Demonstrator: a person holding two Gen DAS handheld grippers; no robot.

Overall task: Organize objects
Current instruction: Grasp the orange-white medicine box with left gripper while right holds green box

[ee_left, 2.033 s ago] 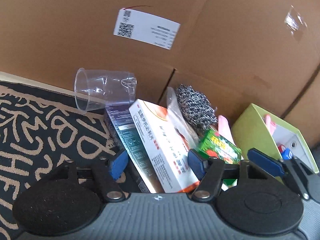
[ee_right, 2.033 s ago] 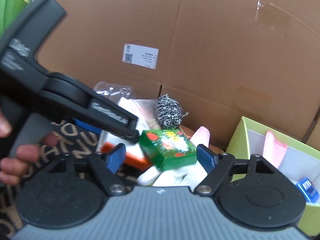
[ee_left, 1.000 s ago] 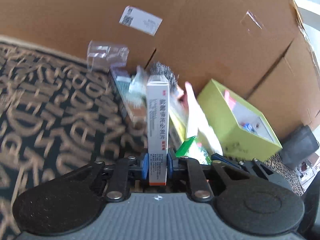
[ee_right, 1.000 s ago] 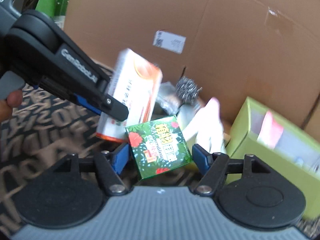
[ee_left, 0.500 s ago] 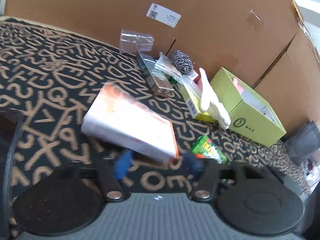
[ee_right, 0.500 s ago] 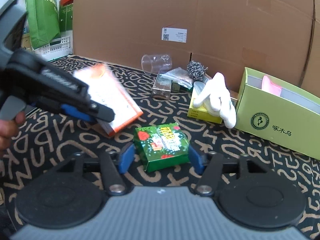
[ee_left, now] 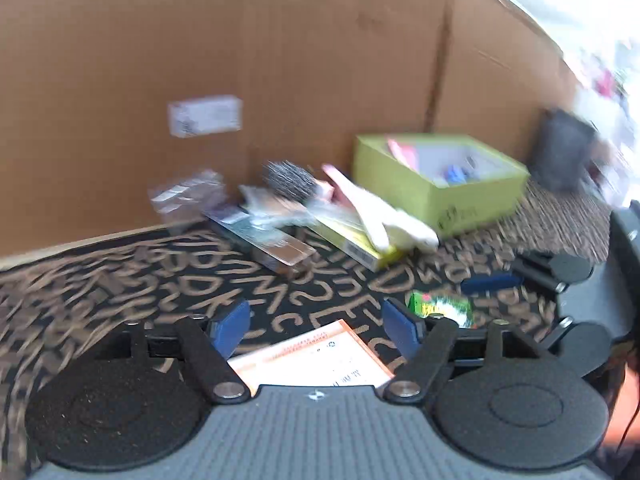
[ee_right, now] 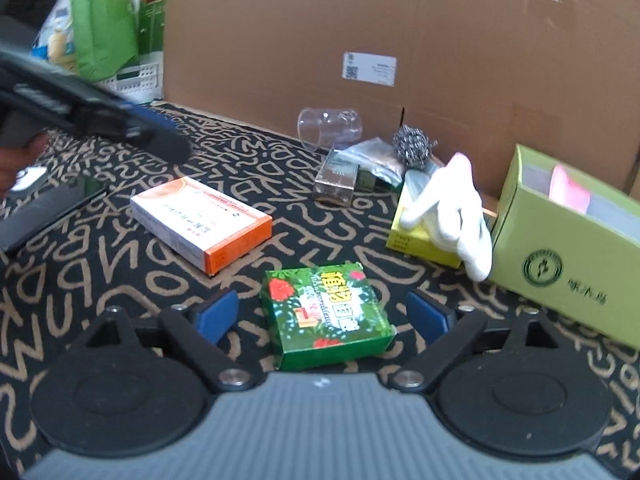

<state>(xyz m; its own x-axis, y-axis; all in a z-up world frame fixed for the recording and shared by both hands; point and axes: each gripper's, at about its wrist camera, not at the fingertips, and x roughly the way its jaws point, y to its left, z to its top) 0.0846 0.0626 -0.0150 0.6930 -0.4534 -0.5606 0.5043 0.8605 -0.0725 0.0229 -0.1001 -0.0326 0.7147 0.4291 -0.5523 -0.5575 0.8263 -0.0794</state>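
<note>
A white and orange carton (ee_right: 200, 222) lies flat on the lettered black mat (ee_right: 120, 280). In the left wrist view its near end (ee_left: 308, 360) shows under my left gripper (ee_left: 316, 326), whose jaws are opening and press on nothing. That gripper (ee_right: 172, 146) appears blurred at the upper left of the right wrist view, above the carton. A green flowered box (ee_right: 328, 320) rests on the mat between the pads of my right gripper (ee_right: 322, 314). Its jaws are opening, with a gap on each side of the box. The green box (ee_left: 440, 306) lies right of the carton.
A lime-green open box (ee_right: 560, 248) stands at the right. Beside it a white glove (ee_right: 452, 208) lies on a yellow box (ee_right: 416, 246). A steel scourer (ee_right: 414, 146), clear cup (ee_right: 328, 126) and clear-cased pack (ee_right: 338, 178) lie along the cardboard wall (ee_right: 440, 40). A dark flat device (ee_right: 44, 208) lies far left.
My left gripper has let the white and orange carton go onto the mat and rolled level. My right gripper has set the green box down and widened around it.
</note>
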